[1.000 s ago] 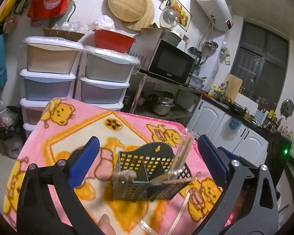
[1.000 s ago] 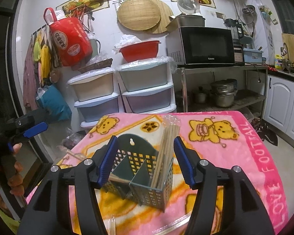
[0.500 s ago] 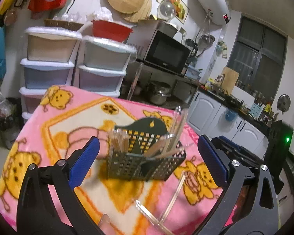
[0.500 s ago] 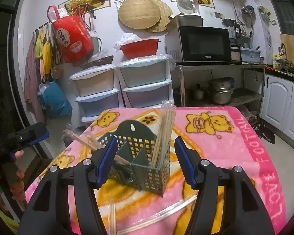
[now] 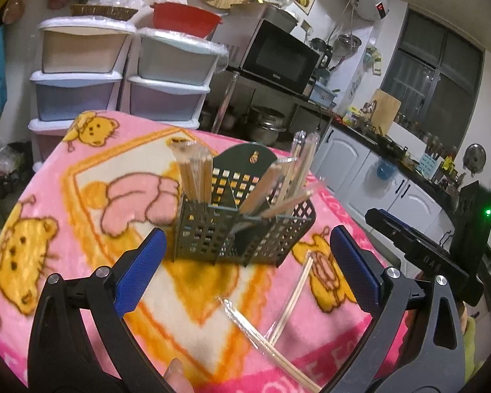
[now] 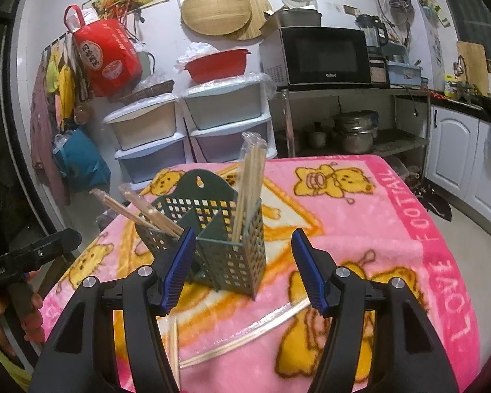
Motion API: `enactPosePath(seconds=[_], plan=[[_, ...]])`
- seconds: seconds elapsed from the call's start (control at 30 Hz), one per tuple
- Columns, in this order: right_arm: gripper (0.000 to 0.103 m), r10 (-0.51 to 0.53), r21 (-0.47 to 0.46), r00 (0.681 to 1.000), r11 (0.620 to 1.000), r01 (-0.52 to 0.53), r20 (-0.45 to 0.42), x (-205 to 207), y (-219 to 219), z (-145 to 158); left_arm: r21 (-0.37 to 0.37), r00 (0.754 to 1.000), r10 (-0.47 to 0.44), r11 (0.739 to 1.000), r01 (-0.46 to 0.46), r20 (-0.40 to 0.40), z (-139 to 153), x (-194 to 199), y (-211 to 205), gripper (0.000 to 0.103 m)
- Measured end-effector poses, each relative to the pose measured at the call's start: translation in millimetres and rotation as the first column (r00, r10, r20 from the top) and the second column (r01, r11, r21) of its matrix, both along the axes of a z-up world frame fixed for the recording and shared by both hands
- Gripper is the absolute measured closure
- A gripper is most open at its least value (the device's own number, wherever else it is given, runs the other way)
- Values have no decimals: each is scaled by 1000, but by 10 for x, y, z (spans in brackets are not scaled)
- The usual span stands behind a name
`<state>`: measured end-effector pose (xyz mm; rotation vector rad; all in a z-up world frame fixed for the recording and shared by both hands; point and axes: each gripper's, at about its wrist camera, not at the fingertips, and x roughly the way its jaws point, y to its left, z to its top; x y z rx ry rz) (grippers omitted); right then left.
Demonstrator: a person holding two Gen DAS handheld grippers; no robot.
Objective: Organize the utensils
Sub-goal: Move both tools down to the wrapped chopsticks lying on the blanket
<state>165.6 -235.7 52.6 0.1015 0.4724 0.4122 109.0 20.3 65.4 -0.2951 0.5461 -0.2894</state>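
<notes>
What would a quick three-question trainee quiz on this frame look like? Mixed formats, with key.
1. True or false: the left hand-held gripper is shut on a wrapped chopstick pair.
2. Multiple choice: the loose wrapped chopsticks still to be stowed lie
A. on the blanket in front of the green utensil holder
B. on top of the microwave
C. in the red basin
3. Fill in: the right hand-held gripper is open and holds ____.

Key:
1. False; it is open, with nothing between its fingers.
2. A.
3. Nothing.
</notes>
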Motion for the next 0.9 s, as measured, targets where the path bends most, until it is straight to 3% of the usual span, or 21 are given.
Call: enactPosePath(seconds=[0.4, 0.9], plan=[[45, -17, -9, 999, 1000, 17, -51, -41, -92, -208, 6, 996, -13, 1000, 13, -84, -277, 57, -17, 11], [45, -69, -42, 983, 997, 63, -171, 122, -217, -576, -49, 966, -63, 997, 52, -250, -818, 240, -46, 12]])
